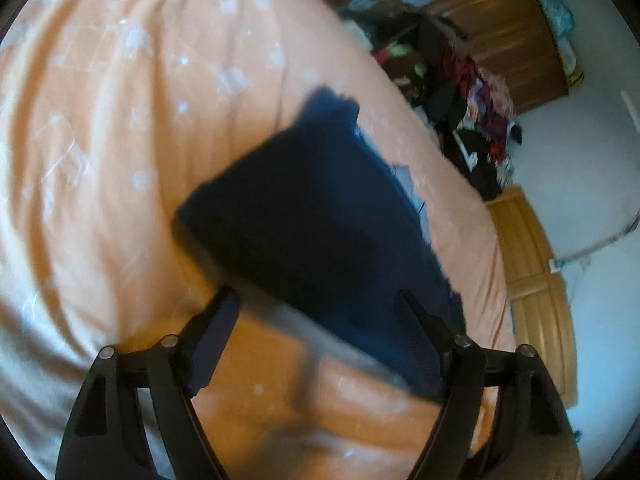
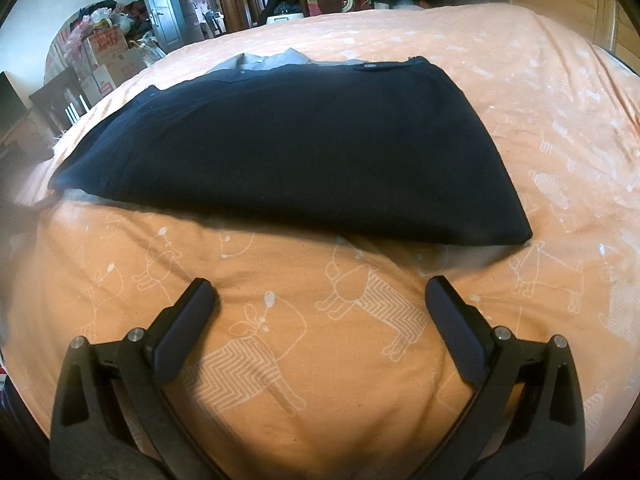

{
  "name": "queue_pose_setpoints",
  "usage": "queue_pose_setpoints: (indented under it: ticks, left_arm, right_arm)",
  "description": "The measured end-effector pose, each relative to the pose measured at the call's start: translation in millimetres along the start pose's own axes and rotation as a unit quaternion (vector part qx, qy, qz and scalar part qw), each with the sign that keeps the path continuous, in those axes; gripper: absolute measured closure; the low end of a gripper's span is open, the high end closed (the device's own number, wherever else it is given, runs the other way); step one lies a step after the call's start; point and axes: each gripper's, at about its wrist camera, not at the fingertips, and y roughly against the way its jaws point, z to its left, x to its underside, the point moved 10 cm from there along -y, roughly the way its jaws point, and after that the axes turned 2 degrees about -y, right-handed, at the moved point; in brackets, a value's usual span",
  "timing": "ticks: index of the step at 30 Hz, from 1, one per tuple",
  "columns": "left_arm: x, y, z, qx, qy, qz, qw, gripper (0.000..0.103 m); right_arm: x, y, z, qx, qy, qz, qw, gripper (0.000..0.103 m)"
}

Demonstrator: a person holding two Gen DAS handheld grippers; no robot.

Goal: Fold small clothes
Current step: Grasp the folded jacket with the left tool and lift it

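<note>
The dark blue garment lies flat on the orange bedspread, just ahead of the right gripper, its near folded edge running across in front of the fingertips and its near right corner a little beyond the right finger. A sliver of grey cloth peeks out at its far side. The right gripper's jaws stand wide apart with nothing between them, only the animal-print bedspread beneath. Over at the left gripper, also spread wide and empty, the same garment sits just ahead, its near edge reaching in by the right finger; this view is blurred, so contact cannot be judged. By the look of it, the garment has one fold in it already and sits between folds, with neither tool committed. The next move would seem to call for each gripper to close on a corner of the near edge, pinching every layer, then carry it over evenly so the stack stays square.
</note>
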Motion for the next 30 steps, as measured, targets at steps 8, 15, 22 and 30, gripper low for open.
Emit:
queue_pose_setpoints:
  ticks: [8,15,22,30]
  left_arm:
    - [-33,-29,0,-0.017,-0.023,-0.029,0.9992,0.030]
    - [-35,-27,-37,-0.033,-0.127,-0.057,0.9897,0.102]
    - [-10,-29,-103,-0.101,-0.321,-0.085,0.9376,0.102]
    - [6,-46,-123,-0.137,-0.397,-0.080,0.9042,0.099]
  right_arm:
    - [-4,14,6,0.026,0.021,0.008,0.999,0.000]
    - [-88,48,77,-0.064,0.040,-0.020,0.997,0.000]
    - [-223,-40,236,-0.221,0.086,0.049,0.970,0.000]
    - [-220,-149,347,-0.199,0.174,0.209,0.942,0.001]
